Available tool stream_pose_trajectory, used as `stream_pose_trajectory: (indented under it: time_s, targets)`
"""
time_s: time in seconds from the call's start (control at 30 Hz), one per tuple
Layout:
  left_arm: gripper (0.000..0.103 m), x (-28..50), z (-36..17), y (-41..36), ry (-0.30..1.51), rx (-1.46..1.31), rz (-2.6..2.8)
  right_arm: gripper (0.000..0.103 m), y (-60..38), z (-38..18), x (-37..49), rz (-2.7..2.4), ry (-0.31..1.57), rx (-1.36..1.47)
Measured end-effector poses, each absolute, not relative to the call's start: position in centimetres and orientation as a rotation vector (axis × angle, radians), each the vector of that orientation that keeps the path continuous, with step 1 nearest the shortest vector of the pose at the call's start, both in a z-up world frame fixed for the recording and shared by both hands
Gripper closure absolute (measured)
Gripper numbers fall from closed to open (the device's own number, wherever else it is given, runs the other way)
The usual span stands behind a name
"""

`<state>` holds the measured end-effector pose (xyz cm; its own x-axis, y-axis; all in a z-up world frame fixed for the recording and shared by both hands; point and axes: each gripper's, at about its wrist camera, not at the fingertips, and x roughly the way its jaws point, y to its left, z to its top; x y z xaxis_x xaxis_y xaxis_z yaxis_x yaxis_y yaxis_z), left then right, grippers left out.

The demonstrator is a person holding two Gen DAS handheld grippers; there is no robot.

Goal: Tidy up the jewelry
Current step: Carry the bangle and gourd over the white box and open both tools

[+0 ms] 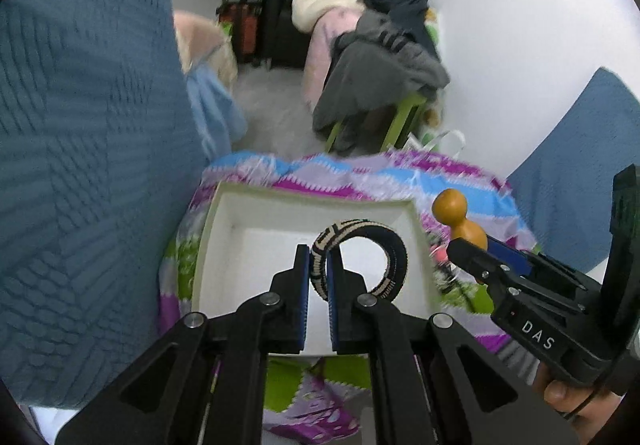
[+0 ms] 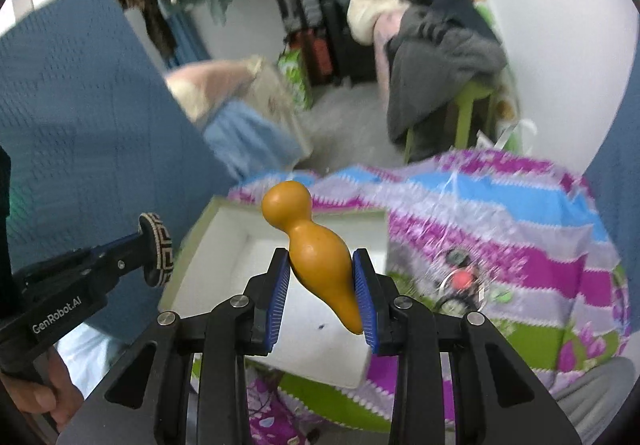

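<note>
My left gripper is shut on a woven black-and-cream bangle and holds it above an open white box. My right gripper is shut on an orange gourd-shaped wooden piece, held tilted above the same box. The right gripper with the gourd shows at the right of the left wrist view. The left gripper with the bangle shows at the left of the right wrist view. A small heap of jewelry with a red bead lies on the cloth to the right of the box.
The box sits on a cloth striped in purple, blue and green. Blue knit fabric rises on the left and right. Beyond are a green stool piled with clothes, suitcases and a white wall.
</note>
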<state>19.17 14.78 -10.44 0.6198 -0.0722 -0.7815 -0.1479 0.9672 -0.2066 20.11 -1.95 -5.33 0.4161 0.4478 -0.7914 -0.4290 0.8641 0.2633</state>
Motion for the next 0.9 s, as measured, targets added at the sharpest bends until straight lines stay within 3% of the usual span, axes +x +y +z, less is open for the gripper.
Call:
stream_pose_trajectory:
  time_s: [0.3, 0.6, 0.67, 0.73, 0.9]
  targets:
    - [0.095, 20.0, -17.1, 16.6, 1.046, -0.286, 0.071, 0.073, 0.4, -10.6, 20.4, 0.572, 1.134, -0.037]
    - [0.093, 20.1, -19.4, 16.8, 1.094, -0.299, 0.087, 0.072, 0.7, -11.9, 20.6, 0.584, 1.172, -0.054]
    - [0.081, 20.1, -19.2, 16.8, 1.096, -0.305, 0.094, 0.066, 0.5, -11.6, 20.6, 0.594, 1.170, -0.051]
    - [0.051, 19.9, -18.7, 17.0, 1.078, -0.315, 0.098, 0.065, 0.2, -11.1, 20.6, 0.595, 1.158, -0.050]
    - [0.047, 19.1, -16.1, 16.6, 1.008, -0.298, 0.101, 0.065, -0.8, -8.7, 20.5, 0.605, 1.100, -0.039]
